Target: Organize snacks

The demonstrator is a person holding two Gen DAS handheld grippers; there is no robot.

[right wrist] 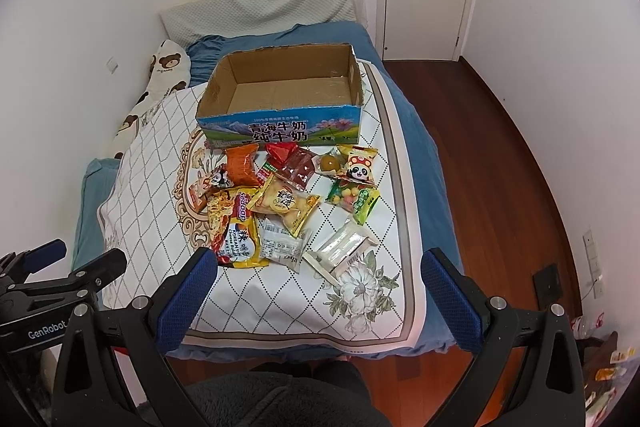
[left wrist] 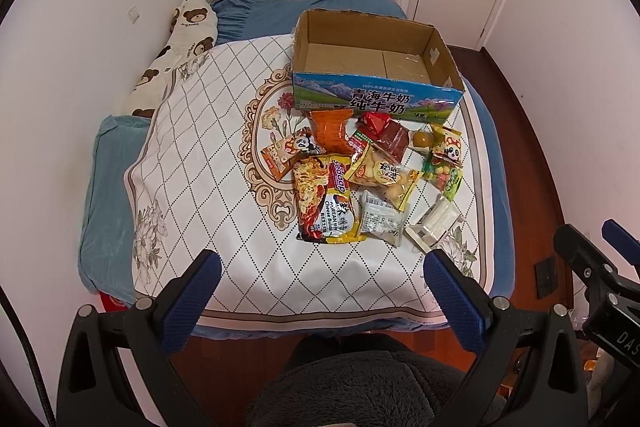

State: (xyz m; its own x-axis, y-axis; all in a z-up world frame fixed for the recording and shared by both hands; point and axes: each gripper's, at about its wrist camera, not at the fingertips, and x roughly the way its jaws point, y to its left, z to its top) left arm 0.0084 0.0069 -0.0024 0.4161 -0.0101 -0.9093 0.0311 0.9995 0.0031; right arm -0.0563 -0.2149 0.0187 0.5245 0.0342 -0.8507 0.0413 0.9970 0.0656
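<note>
Both grippers [left wrist: 322, 301] [right wrist: 320, 297] gape (empty) before one box [left wrist: 372, 97].

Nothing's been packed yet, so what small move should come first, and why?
Probably lower the right claw onto the clear-wrapped pack: it lies nearest, apart from the pile, and the cardboard box behind the snacks is empty. Both claws are open and hold nothing.
</note>
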